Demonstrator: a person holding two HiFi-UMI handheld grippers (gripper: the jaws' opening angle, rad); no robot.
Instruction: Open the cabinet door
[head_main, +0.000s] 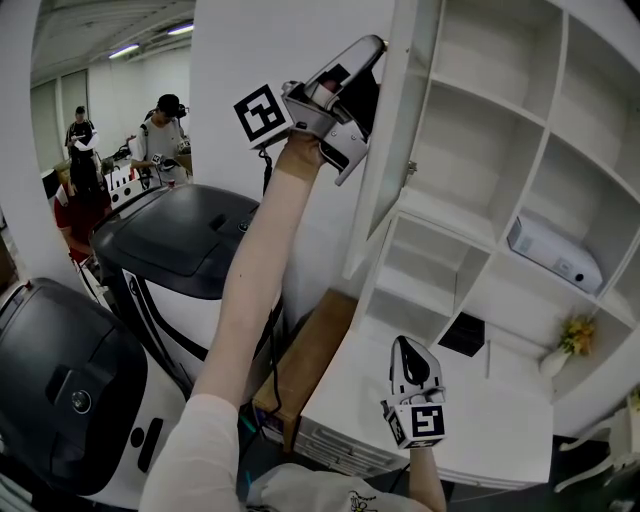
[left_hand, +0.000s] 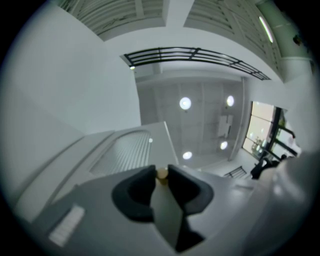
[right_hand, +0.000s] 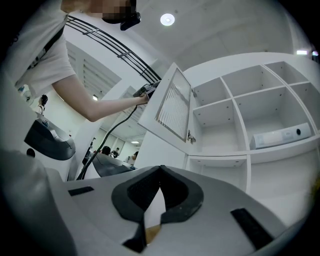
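Cabinet door (head_main: 388, 170) stands swung well out, shelves (head_main: 490, 100) exposed; opening appears nearly complete. Left gripper (head_main: 368, 55) clamps the door's knob (left_hand: 162, 174). Right gripper (right_hand: 160, 169) is closed and empty.

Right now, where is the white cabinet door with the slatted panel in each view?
Head view: white slatted cabinet door upper centre, seen nearly edge-on, swung out from the shelves.
Left gripper view: centre-left, just beyond the jaws.
Right gripper view: upper centre, slats facing the camera.
Shared landmark: left gripper at the door's edge; its own view shows its jaws pinching a small yellowish knob.
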